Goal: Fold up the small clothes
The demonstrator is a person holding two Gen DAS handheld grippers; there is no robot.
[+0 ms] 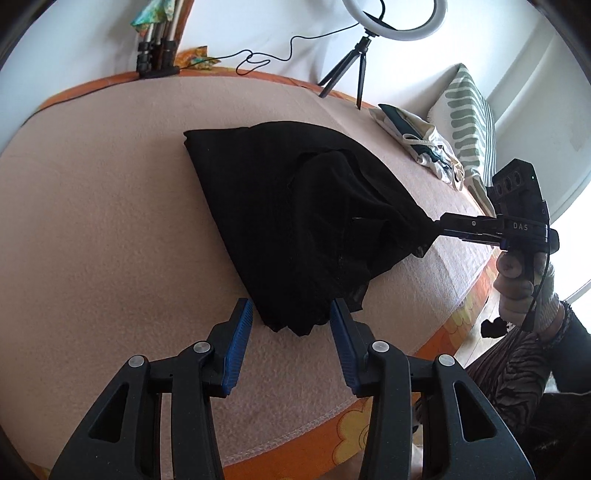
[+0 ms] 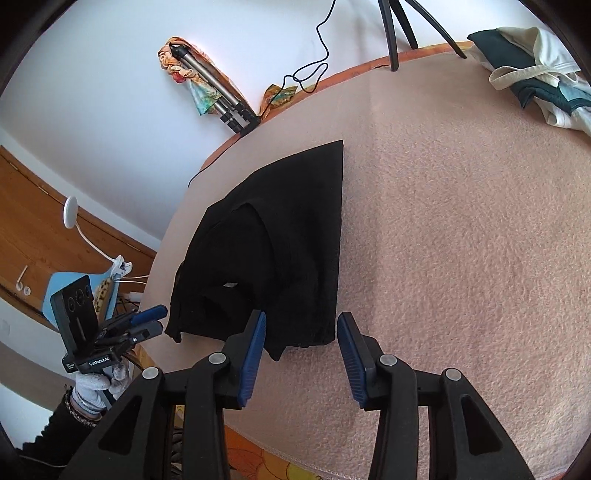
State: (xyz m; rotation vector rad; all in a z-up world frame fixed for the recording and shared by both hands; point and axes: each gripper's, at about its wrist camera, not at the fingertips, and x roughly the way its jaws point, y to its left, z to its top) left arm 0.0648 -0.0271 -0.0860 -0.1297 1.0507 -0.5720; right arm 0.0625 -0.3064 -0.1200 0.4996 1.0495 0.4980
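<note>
Black garment [image 1: 291,221] folded, layers indistinct; left tongs [image 1: 291,317] spread, right tongs [image 2: 301,328] spread, pads off cloth.

Domestic room, probably a bedroom: bed [image 1: 110,206] spread with a pink fleece blanket over an orange flowered cover, striped pillow [image 1: 469,122], loose clothing pile [image 2: 535,85], wooden door [image 2: 44,236], ring light on tripod [image 1: 373,26], white walls.

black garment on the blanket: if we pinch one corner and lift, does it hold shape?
Probably not. The black garment lies in soft overlapping layers with rumpled edges, so it likely droops and unfolds. It looks thin, likely light. The fleecy blanket may drag on it when pushed.
</note>
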